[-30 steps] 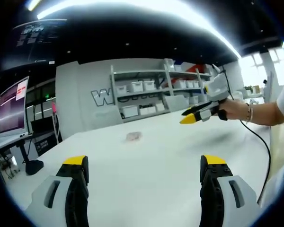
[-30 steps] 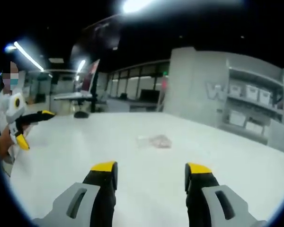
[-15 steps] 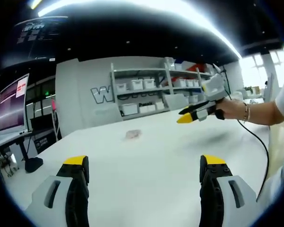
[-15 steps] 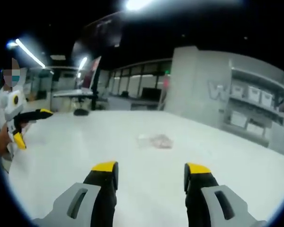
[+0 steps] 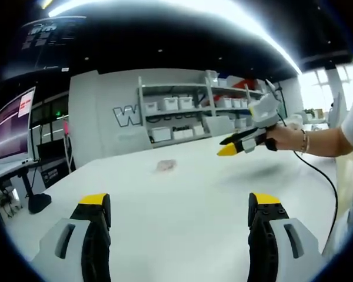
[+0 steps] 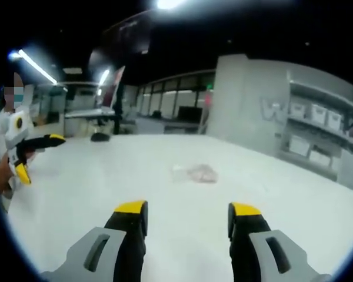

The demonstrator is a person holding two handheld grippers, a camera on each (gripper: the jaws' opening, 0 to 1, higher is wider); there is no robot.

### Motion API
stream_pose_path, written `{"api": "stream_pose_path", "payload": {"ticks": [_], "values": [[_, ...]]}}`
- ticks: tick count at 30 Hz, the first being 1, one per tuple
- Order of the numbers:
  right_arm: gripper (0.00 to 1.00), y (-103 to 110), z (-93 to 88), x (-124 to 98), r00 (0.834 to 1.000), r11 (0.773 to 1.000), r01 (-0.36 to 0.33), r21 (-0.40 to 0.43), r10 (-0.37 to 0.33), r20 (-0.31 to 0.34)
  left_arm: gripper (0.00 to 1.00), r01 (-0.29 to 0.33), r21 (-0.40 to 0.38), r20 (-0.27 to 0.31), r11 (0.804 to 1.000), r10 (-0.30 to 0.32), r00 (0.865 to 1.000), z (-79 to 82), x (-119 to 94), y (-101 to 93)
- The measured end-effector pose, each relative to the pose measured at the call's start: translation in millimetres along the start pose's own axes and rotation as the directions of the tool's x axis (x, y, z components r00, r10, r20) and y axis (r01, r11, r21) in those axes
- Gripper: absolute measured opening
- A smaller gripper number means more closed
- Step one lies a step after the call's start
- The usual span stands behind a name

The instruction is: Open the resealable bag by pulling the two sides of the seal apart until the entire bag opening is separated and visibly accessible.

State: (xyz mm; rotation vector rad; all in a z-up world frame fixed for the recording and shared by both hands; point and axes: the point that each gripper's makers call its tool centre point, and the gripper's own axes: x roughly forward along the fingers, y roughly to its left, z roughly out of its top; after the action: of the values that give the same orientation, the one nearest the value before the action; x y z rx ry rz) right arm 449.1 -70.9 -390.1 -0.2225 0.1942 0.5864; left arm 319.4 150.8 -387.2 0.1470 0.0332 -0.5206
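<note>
A small clear resealable bag [image 5: 165, 165] with pinkish contents lies flat on the white table [image 5: 194, 200], far ahead of both grippers; in the right gripper view the bag [image 6: 195, 173] sits mid-table. My left gripper [image 5: 179, 205] is open above the near table with nothing between its jaws. My right gripper [image 6: 187, 210] is open too and holds nothing. In the left gripper view the right gripper [image 5: 240, 144] comes in from the right, held by a hand. In the right gripper view the left gripper [image 6: 35, 154] appears at the left edge, jaws spread.
Shelving [image 5: 194, 114] with white bins stands against the grey wall behind the table. A monitor [image 5: 13, 126] and a desk stand at the left. A black cable [image 5: 323, 176] hangs from the right gripper. A person [image 6: 6, 135] stands at the table's left end.
Both grippers have stayed open. In the left gripper view the right gripper has drifted slightly left and lower. The right gripper view has dipped a little toward the table.
</note>
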Motion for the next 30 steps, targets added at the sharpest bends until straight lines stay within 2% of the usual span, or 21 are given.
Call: {"api": "stream_pose_path", "payload": {"ticks": [13, 30], "values": [[0.52, 2, -3.3, 11, 1.0, 1.0, -0.016, -0.008, 0.016, -0.01, 0.96, 0.006, -0.013, -0.006, 1.0, -0.006, 1.0, -5.1, 5, 1.7], [0.5, 2, 4.4, 29, 1.0, 0.998, -0.021, -0.057, 0.02, -0.015, 0.96, 0.002, -0.021, -0.007, 1.0, -0.002, 1.0, -6.8, 7, 7.5]]}}
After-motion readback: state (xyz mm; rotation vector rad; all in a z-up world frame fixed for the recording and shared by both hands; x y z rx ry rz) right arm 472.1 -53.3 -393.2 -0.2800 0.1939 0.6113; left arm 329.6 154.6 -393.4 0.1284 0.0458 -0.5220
